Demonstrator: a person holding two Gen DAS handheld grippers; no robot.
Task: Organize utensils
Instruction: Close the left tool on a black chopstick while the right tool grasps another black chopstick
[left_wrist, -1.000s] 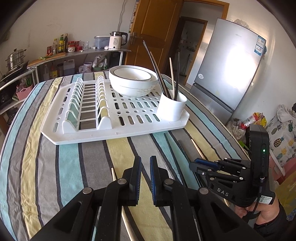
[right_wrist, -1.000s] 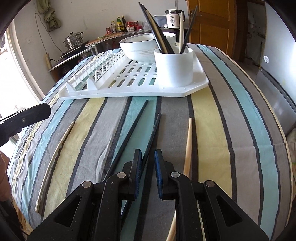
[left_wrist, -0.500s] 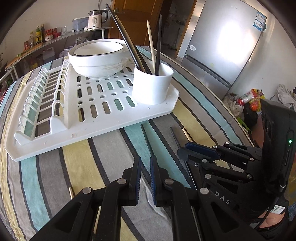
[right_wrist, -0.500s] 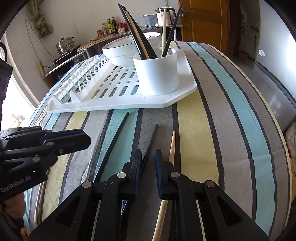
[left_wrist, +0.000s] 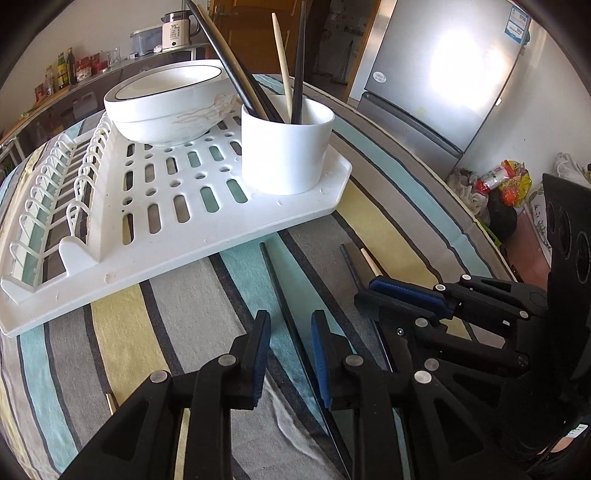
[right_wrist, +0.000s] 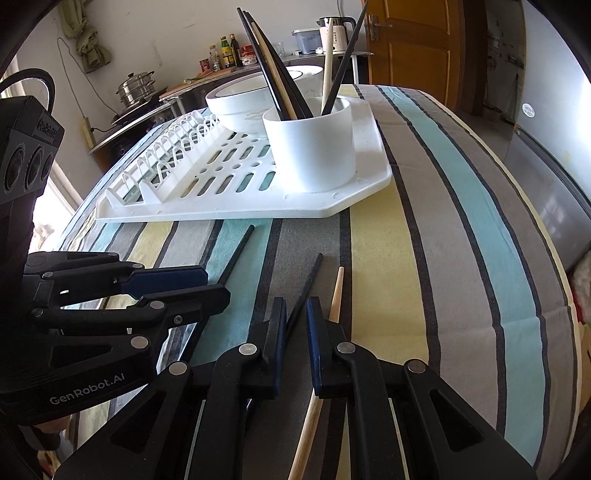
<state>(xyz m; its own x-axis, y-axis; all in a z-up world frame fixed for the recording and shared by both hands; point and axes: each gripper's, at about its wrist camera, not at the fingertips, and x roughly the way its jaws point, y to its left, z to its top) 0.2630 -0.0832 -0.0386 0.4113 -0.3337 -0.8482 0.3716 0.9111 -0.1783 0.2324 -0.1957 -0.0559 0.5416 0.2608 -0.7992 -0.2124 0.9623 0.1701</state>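
Left gripper (left_wrist: 290, 325) fingers are opening astride a black chopstick (left_wrist: 275, 280); right gripper (right_wrist: 295, 314) fingers are closing around another black chopstick (right_wrist: 308, 284), not yet pressing.

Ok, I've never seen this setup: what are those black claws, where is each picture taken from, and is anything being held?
There is no robot arm here. A person holds a two-fingered claw in each hand, and a wide-angle camera on each claw looks along its fingers. One picture looks over the left claw, the other over the right claw.

On the striped cloth sits a white drying rack carrying a bowl and a cup of chopsticks. Loose chopsticks lie on the cloth in front of the rack.

The left claw's jaws are opening around a black chopstick. The right claw's jaws are closing around a second black chopstick, with a wooden chopstick beside it. Neither black one looks gripped yet.
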